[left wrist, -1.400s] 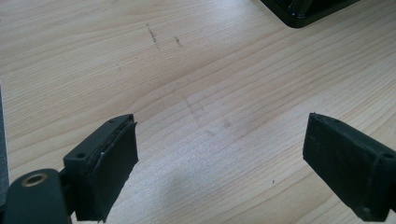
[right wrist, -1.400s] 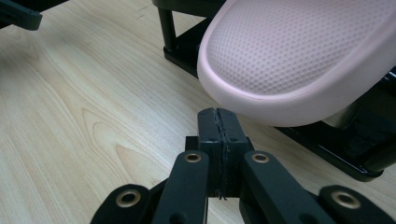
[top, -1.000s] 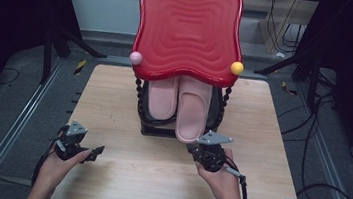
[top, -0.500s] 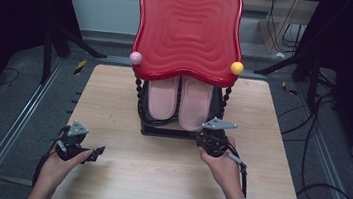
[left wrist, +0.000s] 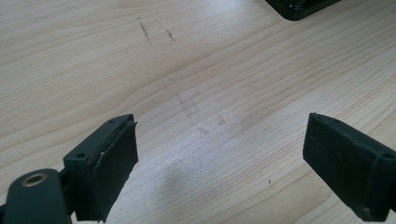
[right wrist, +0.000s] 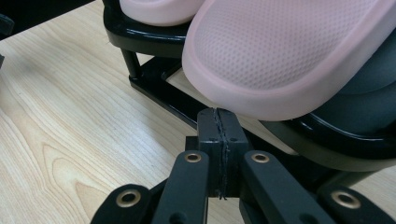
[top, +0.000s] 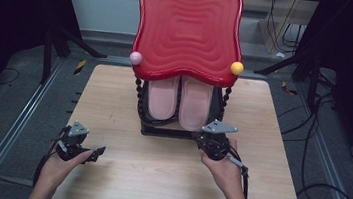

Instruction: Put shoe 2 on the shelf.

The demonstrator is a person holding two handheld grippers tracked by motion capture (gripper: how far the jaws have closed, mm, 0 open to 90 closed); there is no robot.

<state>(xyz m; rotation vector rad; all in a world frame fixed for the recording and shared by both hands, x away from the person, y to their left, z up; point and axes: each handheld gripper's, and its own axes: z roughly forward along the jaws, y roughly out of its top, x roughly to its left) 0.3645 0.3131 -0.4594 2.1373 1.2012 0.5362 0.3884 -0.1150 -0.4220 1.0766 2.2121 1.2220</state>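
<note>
Even overhead light brightens the tabletop (top: 114, 97); surroundings dark; soft shadows; close views slightly blurred at edges.

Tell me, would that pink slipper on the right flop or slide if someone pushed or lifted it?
The right slipper looks like soft moulded foam with a thick rounded rim, so it is probably light and bends somewhat rather than flopping. Its dimpled sole may grip a little. It overhangs the black rack, so a push from the shut right tool would likely shift it easily.
</note>
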